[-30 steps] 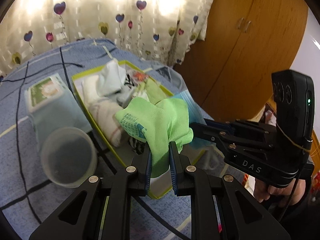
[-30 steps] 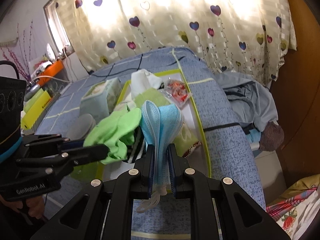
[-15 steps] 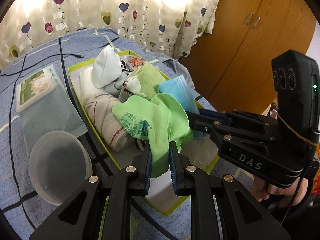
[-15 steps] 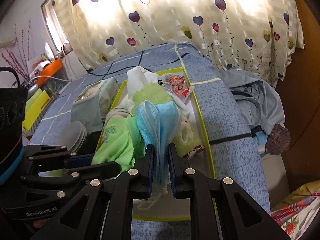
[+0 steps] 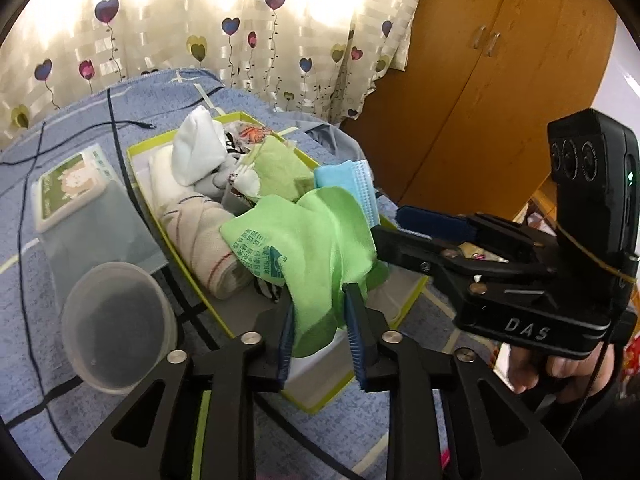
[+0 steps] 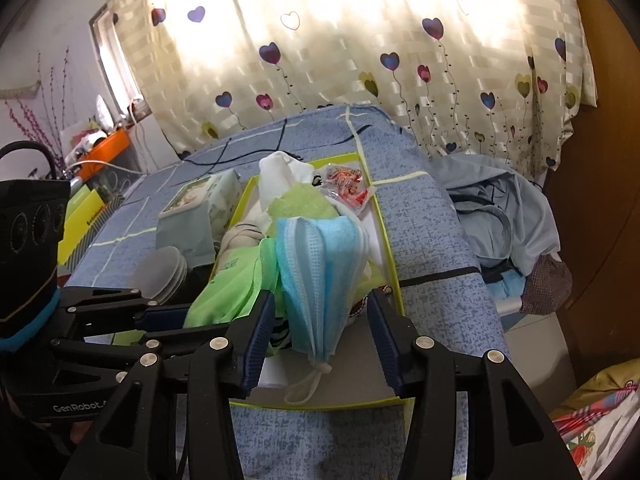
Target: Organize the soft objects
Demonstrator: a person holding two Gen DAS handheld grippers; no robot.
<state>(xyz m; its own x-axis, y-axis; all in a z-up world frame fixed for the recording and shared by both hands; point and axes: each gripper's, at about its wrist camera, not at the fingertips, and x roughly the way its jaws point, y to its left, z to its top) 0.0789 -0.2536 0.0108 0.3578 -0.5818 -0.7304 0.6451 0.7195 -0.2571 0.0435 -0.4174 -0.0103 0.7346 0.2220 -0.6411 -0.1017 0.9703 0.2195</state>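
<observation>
Blue pleated mask stack (image 6: 320, 264) (ear loops dangling) sags beside green cloth (image 5: 316, 248).

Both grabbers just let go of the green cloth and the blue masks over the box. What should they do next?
Probably pull back. The left gripper and the right gripper are open, with the green cloth and blue masks resting in the yellow-rimmed box.

Backlit heart-print curtain (image 6: 360, 52) hangs behind a blue bed (image 6: 432, 240), wooden wardrobe (image 5: 500, 80) beside it.
</observation>
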